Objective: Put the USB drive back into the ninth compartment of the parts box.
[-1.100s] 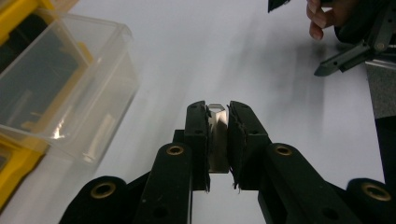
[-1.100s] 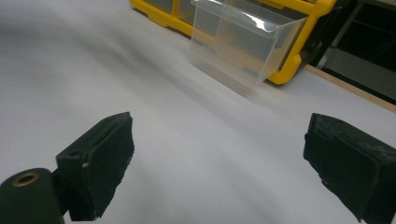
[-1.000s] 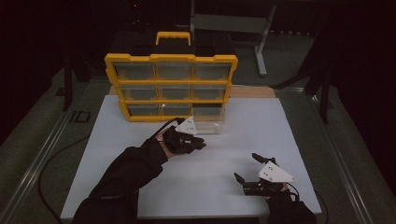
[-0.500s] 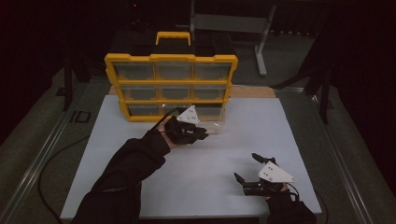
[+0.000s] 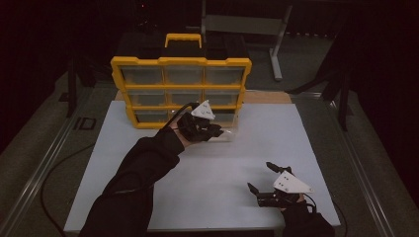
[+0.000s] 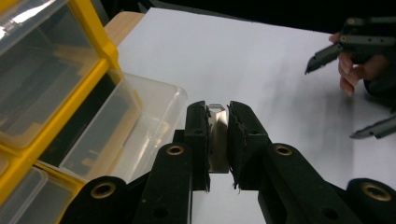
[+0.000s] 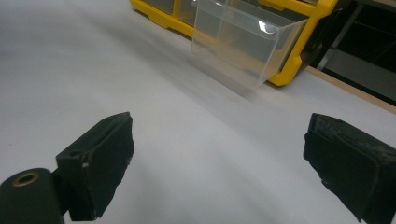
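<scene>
Left gripper [image 5: 216, 131] moved forward toward yellow drawer organizer [image 5: 181, 90] — small metal piece [image 6: 217, 135] between its pads now just beside pulled-out clear drawer [image 6: 128, 133], above its rim.

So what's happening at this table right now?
A person works with a hand-held tool in each hand. The left tool is clamped on a small shiny metal piece beside the pulled-out clear plastic drawer of a yellow-framed drawer cabinet. The right tool rests open on the white tabletop, holding nothing.
</scene>
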A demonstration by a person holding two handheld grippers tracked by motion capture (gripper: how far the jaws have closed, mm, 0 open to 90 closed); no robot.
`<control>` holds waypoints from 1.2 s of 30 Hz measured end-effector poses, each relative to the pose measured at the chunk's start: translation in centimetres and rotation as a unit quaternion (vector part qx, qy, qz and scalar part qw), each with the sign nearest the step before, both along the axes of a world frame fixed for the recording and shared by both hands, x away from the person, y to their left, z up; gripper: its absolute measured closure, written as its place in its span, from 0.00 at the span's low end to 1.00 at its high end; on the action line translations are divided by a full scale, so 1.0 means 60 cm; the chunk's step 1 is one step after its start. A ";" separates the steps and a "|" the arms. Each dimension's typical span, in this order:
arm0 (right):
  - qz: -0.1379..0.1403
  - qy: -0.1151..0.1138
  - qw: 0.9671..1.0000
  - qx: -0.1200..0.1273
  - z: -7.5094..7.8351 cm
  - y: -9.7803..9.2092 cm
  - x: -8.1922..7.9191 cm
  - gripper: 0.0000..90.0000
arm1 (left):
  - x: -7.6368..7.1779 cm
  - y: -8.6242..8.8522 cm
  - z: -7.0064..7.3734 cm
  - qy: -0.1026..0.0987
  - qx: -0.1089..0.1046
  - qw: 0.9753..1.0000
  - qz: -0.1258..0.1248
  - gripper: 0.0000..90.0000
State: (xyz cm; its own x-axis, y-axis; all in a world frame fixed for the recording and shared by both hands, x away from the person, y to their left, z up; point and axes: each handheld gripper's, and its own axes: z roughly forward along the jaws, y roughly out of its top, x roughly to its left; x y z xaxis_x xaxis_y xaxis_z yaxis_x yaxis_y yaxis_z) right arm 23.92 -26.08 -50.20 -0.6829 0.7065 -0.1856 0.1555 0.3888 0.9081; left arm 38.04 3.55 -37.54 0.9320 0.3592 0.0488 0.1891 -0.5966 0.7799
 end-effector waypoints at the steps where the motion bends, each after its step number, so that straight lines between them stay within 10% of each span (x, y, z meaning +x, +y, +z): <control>1: 0.000 0.000 1.000 0.001 0.000 0.000 0.000 0.09 | 0.003 0.000 0.001 0.001 -0.004 1.000 0.004 0.88; 36: 0.002 0.000 1.000 0.002 0.000 -0.001 0.000 0.09 | 0.079 -0.021 -0.041 0.011 -0.038 0.992 0.122 0.88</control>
State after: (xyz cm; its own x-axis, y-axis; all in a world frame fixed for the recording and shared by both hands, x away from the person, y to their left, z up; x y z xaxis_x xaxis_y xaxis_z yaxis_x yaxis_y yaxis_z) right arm 23.94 -26.15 -50.21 -0.6850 0.7052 -0.1830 0.1541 0.3858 0.9096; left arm 42.81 2.29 -40.02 0.8173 0.5762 -0.0066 0.3382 -0.4704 0.8151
